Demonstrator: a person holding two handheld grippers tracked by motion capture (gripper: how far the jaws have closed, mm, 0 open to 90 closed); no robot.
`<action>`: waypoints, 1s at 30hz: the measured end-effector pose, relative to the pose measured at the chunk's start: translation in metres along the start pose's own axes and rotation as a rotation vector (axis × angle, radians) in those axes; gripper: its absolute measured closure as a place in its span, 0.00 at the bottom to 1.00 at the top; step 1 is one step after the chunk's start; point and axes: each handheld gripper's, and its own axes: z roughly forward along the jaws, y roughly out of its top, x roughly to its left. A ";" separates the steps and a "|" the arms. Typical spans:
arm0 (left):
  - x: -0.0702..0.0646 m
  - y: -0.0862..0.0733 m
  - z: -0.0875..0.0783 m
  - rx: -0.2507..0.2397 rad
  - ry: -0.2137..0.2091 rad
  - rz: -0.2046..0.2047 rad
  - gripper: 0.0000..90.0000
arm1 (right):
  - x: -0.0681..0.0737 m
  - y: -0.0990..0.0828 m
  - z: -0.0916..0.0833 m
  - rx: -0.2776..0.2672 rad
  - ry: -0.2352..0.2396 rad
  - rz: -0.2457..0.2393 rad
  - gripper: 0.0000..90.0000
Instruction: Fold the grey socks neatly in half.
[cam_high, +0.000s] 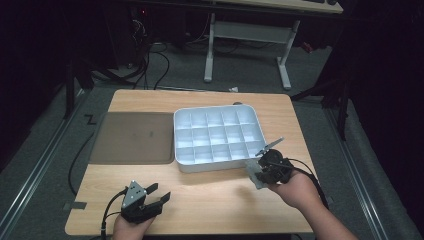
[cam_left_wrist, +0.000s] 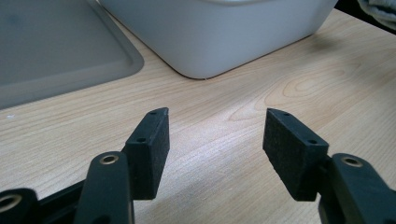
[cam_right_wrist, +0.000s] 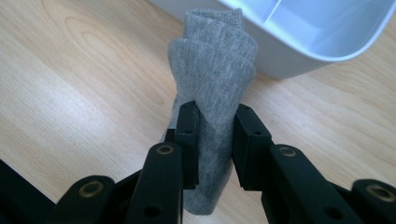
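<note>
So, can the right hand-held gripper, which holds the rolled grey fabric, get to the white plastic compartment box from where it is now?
Probably yes. The right hand-held gripper grips the rolled grey fabric right beside the near corner of the white plastic compartment box, whose cells lie open, with nothing visible between.

the high view is dim at its edges: the room beyond the wooden surface (cam_high: 210, 195) sinks into near black, while the surface itself is evenly lit from above. the white compartment box (cam_high: 218, 135) looks bright but not blown out. in the left gripper view a pale sheen crosses the wood and soft shadows sit under the jaws. the right gripper view is sharp on the grey rolled cloth (cam_right_wrist: 212, 88), with mild softness toward the frame corners.
</note>
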 end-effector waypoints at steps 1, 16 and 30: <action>0.000 0.000 0.000 0.000 0.000 0.000 0.47 | -0.002 0.002 -0.002 -0.003 -0.001 -0.006 0.83; 0.001 0.000 -0.001 -0.013 -0.008 0.003 0.46 | -0.021 0.027 -0.013 -0.003 -0.003 0.016 0.83; 0.003 -0.001 0.000 -0.008 -0.009 0.000 0.46 | -0.041 0.056 -0.007 0.018 -0.008 0.068 0.83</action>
